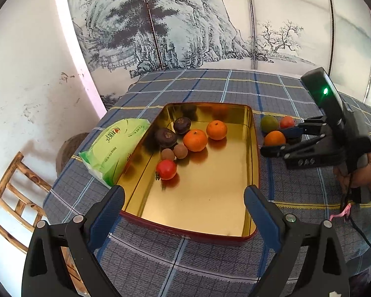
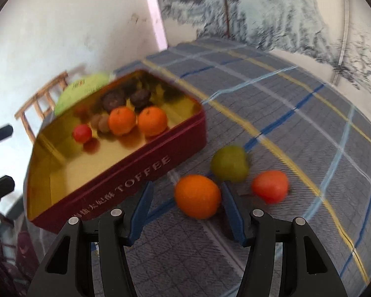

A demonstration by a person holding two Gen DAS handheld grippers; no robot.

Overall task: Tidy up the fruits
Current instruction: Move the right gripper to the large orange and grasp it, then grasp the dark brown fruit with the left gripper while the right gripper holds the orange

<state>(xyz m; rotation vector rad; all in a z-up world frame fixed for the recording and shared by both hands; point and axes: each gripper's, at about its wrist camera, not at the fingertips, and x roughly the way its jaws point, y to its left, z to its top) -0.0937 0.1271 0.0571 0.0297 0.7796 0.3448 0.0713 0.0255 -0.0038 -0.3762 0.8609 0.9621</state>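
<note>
A red toffee tin (image 1: 256,173) with a gold inside holds two oranges (image 1: 195,139), two dark round fruits (image 1: 165,137), two small brown ones (image 1: 180,151) and a red tomato (image 1: 166,169). My left gripper (image 1: 184,198) hangs open and wide over the tin's near end, holding nothing. On the cloth right of the tin (image 2: 126,180) lie a loose orange (image 2: 197,196), a green fruit (image 2: 230,163) and a red fruit (image 2: 270,185). My right gripper (image 2: 187,185) is open around the loose orange, with a gap at its left finger. The right wrist view is blurred.
A green pack of wipes (image 1: 111,148) lies against the tin's left side. The plaid tablecloth (image 1: 210,86) runs back to a painted screen (image 1: 185,24). A wooden chair (image 1: 14,198) stands off the table's left edge. A person's hand (image 1: 363,173) holds the right gripper.
</note>
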